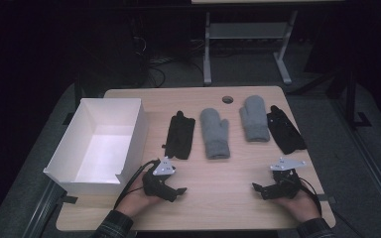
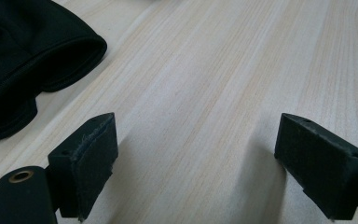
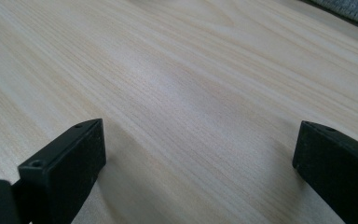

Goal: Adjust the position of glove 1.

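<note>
Both grippers, left gripper [image 1: 181, 190] and right gripper [image 1: 256, 188], rest released and empty on the table [image 1: 218, 208] near four gloves [image 1: 214, 133].

4 soft fabric gloves lie flat in a row across the table's far half: black knit glove [image 1: 180, 135], grey woollen mitten [image 1: 214, 133], second grey mitten [image 1: 254, 118], second black glove [image 1: 285, 130].

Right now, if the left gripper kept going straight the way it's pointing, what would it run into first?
Likely nothing soon. The left gripper, jaws open, points across bare table toward the right gripper. The black glove lies off to one side of its line.
</note>
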The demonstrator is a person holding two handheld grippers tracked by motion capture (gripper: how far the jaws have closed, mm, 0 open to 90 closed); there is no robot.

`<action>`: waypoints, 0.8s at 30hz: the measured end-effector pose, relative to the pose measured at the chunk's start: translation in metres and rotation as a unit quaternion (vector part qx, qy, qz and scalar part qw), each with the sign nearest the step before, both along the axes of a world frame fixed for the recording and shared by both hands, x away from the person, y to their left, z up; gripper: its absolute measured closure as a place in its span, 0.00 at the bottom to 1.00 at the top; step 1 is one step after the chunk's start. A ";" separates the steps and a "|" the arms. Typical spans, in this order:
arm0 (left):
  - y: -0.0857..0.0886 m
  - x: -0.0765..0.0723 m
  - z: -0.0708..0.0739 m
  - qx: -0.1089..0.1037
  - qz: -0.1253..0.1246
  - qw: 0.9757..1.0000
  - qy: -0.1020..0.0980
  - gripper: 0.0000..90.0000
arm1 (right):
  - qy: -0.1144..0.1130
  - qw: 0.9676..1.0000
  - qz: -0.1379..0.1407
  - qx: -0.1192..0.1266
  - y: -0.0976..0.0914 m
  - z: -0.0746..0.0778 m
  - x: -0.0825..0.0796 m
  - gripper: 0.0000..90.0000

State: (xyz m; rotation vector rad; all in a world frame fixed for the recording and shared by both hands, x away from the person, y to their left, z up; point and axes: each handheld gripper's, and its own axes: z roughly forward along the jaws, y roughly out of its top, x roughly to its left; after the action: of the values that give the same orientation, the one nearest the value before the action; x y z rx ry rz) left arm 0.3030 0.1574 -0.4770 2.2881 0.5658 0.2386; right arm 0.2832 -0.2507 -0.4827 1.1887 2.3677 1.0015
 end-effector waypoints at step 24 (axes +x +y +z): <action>-0.003 0.002 0.000 -0.003 0.008 1.000 0.000 0.14 | -0.042 0.998 -0.022 0.030 0.001 0.038 0.045 0.85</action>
State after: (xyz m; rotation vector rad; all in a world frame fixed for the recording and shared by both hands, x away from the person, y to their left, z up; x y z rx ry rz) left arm 0.3052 0.1543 -0.4770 2.2784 0.5837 0.2446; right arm 0.3281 -0.2500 -0.4445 1.1902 2.2523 1.0923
